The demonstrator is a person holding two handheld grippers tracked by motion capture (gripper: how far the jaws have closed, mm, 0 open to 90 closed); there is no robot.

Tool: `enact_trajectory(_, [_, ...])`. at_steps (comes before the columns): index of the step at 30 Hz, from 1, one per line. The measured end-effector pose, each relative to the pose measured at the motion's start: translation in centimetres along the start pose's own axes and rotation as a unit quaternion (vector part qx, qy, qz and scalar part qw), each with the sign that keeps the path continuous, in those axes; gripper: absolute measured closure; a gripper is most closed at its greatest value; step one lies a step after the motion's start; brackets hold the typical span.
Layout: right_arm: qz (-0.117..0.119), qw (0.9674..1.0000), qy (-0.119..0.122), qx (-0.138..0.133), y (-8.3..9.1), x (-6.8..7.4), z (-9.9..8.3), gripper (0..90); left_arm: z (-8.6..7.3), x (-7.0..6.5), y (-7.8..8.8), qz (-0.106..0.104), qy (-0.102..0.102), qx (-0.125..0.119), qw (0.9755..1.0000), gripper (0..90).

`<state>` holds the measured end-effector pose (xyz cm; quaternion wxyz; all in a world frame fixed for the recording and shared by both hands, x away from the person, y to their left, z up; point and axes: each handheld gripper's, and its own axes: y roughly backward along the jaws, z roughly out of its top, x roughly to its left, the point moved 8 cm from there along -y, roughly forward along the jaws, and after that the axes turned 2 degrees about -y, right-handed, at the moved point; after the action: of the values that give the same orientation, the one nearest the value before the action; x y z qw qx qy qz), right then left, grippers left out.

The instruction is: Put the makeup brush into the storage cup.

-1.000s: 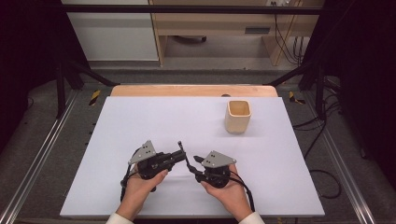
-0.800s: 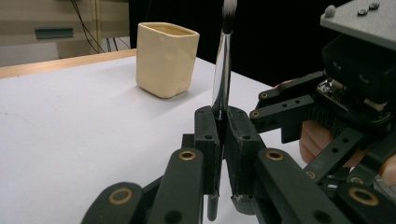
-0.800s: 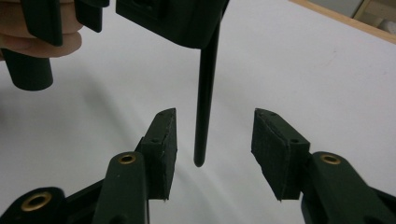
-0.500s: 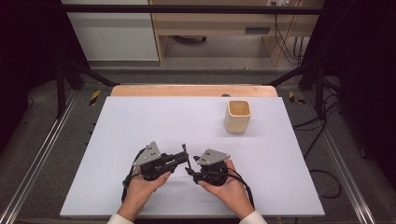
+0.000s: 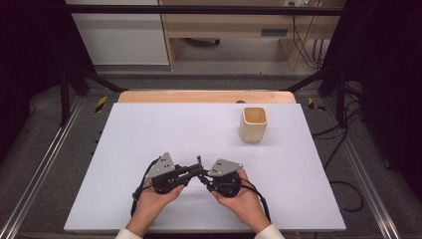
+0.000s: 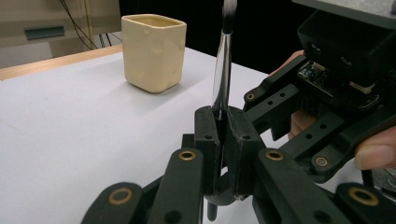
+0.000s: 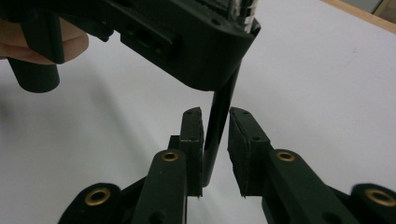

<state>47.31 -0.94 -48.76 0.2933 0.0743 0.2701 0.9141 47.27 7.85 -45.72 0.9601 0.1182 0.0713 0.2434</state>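
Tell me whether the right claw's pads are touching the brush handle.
Cannot tell. In the right gripper view the brush handle stands between the right claw pads; a gap shows at one pad, the other looks against it, and the jaws have just been closing.

a white table (image 5: 149, 134) with a wooden far edge (image 5: 206, 96) carries a cream cup (image 5: 253, 124), upright near its far right.

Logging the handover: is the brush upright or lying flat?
Upright: the brush stands bristles-up in the left gripper, clear of the table.
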Motion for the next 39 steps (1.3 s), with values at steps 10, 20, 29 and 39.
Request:
enact_trajectory(10, [0.001, 1.0, 0.0, 0.0, -0.11, -0.09, 0.02, 80.2, -0.1, -0.08, -0.1, -0.002, -0.003, 0.003, 1.0, 84.0])
enact_trajectory(20, [0.005, 1.0, -0.003, -0.002, -0.23, -0.04, 0.04, 82.1, -0.15, -0.12, -0.15, -0.003, -0.005, 0.004, 1.0, 84.0])
enact_trajectory(29, [0.004, 1.0, -0.008, -0.003, -0.26, -0.1, 0.1, 82.4, -0.22, -0.22, -0.26, -0.003, -0.009, 0.006, 0.9999, 84.0])
enact_trajectory(39, [-0.005, 0.9996, -0.021, -0.016, 0.15, -0.85, 0.18, 83.5, 0.21, 0.17, 0.05, 0.006, 0.001, -0.014, 0.9999, 71.5])
